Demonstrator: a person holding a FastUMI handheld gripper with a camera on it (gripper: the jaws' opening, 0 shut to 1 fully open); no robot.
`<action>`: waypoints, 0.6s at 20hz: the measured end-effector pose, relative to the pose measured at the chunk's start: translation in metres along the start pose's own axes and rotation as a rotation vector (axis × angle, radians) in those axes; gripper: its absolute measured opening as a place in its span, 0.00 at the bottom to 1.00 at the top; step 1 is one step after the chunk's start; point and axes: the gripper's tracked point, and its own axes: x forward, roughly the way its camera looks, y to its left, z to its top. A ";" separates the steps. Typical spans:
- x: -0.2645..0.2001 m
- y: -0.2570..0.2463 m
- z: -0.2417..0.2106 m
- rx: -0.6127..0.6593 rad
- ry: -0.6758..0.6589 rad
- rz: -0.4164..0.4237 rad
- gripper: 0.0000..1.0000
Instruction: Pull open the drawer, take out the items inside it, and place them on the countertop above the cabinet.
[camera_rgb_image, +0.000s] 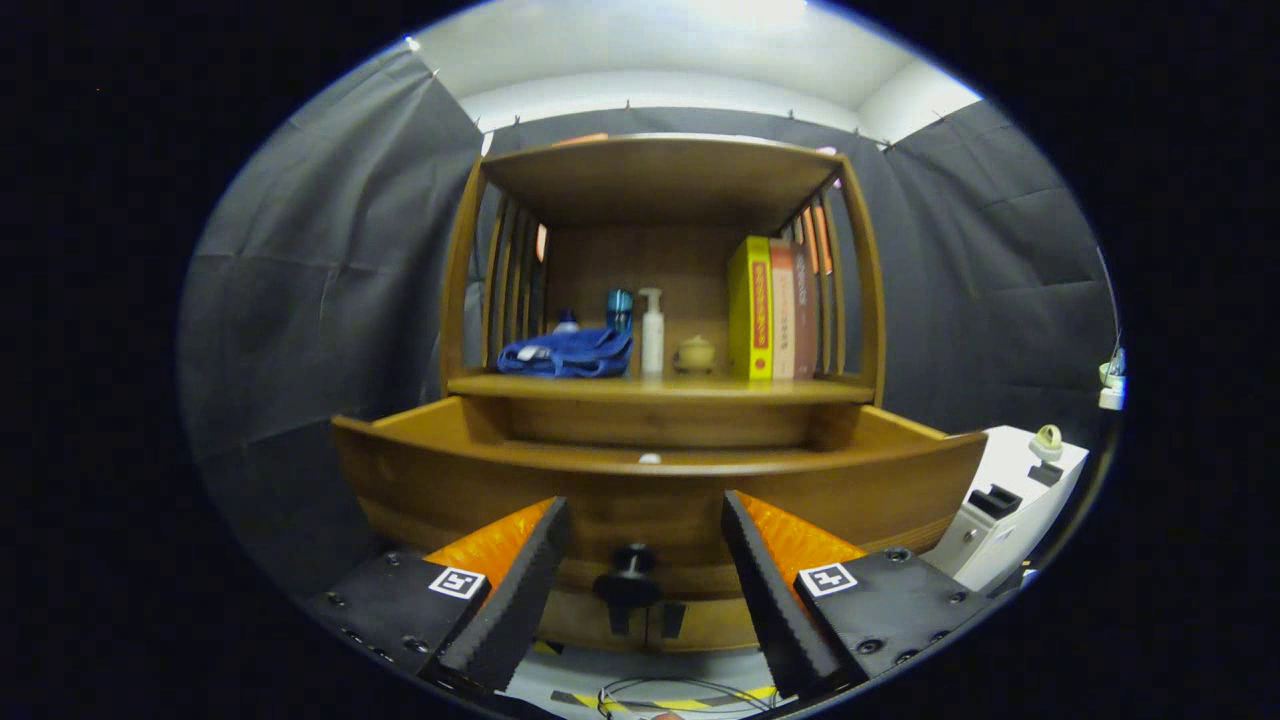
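A wooden cabinet stands ahead, and its drawer (660, 500) is pulled out toward me. The drawer's dark round knob (628, 572) sits on the front panel, low between my fingers and apart from both. My gripper (645, 520) is open, with nothing between the fingers. Just over the drawer's front rim peeks a small white item (650, 459); the remainder of the drawer's inside is hidden by the front panel. The countertop (660, 387) above the drawer carries a blue cloth (568, 353), a white pump bottle (652, 331) and a small tan jar (695, 354).
Books (775, 308), one yellow, stand upright at the countertop's right end, with a blue-capped bottle (619, 309) behind the cloth. A white box (1015, 500) sits right of the drawer. Cables and striped tape lie on the floor below the fingers.
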 end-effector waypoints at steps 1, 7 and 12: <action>-0.001 -0.009 0.025 0.019 -0.042 -0.012 0.98; 0.037 -0.029 0.175 0.108 -0.102 0.007 0.98; 0.116 0.006 0.197 0.053 0.144 0.084 0.97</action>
